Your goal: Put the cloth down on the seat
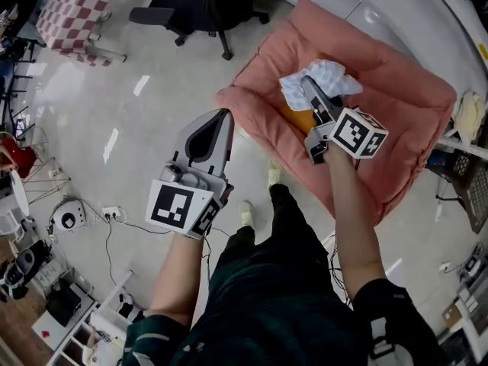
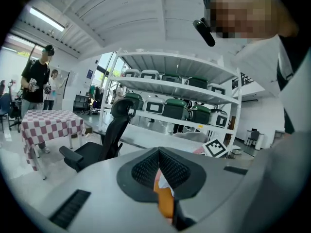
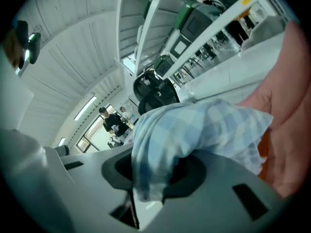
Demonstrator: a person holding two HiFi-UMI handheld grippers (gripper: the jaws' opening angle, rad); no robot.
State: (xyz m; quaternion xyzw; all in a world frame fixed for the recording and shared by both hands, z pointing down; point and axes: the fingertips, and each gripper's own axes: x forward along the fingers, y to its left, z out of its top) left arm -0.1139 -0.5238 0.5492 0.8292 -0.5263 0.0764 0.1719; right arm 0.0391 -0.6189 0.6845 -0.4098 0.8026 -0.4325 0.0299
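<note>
Checked cloth [image 1: 329,76] pinched in the right tongs [image 1: 308,82] over the pink seat [image 1: 396,97]
The right tongs clamp a fold of the cloth, which bunches around their tips and hides them, over the middle of the seat. Whether the cloth rests on the seat is unclear. The left tongs [image 1: 223,115], pressed together and empty, hang beside the seat's left edge. An orange patch [image 1: 299,117] under the cloth cannot be identified.

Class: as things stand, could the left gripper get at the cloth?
Probably yes: nothing stands between the left gripper and the cloth over the seat. But the right gripper is clamped on it, and the left's jaws are shut.
</note>
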